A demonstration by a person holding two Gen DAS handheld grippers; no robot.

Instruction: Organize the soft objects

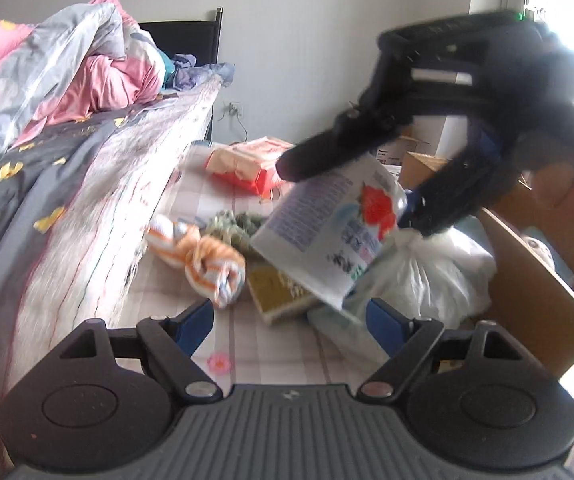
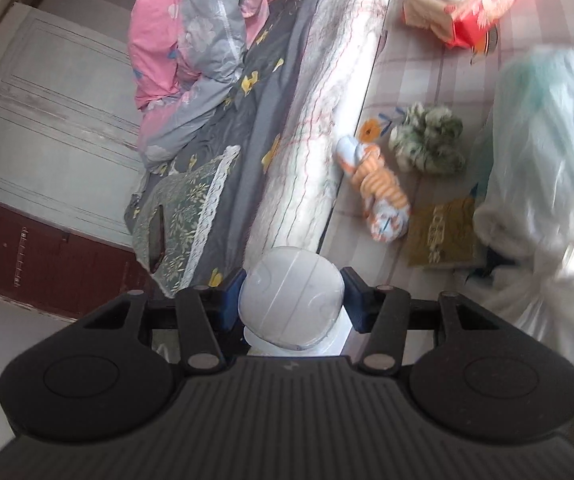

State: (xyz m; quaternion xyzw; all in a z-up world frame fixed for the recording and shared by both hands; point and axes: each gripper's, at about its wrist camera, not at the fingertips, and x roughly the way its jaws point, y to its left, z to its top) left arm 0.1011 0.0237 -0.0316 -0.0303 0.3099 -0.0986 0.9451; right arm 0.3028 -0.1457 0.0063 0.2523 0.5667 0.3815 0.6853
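A: What is the right gripper (image 2: 293,300) doing?
B: It's clamped on a white tissue pack (image 1: 327,236), lifted clear of the checked worktop (image 1: 263,352). From the left wrist view the pack hangs tilted above a yellow-brown book (image 1: 277,292) and a white plastic bag (image 1: 431,276).

A: And the left gripper (image 1: 289,320)?
B: Its blue fingers (image 1: 193,326) are spread apart, nothing between them, low over the worktop.

A: What else lies there?
B: An orange-striped knotted cloth (image 2: 379,192) just beside the bed's edge, a green fluffy scrunchie (image 2: 427,140) next to it, and a red wet-wipe pack (image 2: 471,0) farther along. A pink and grey quilt (image 1: 67,68) is heaped on the bed (image 1: 39,184)
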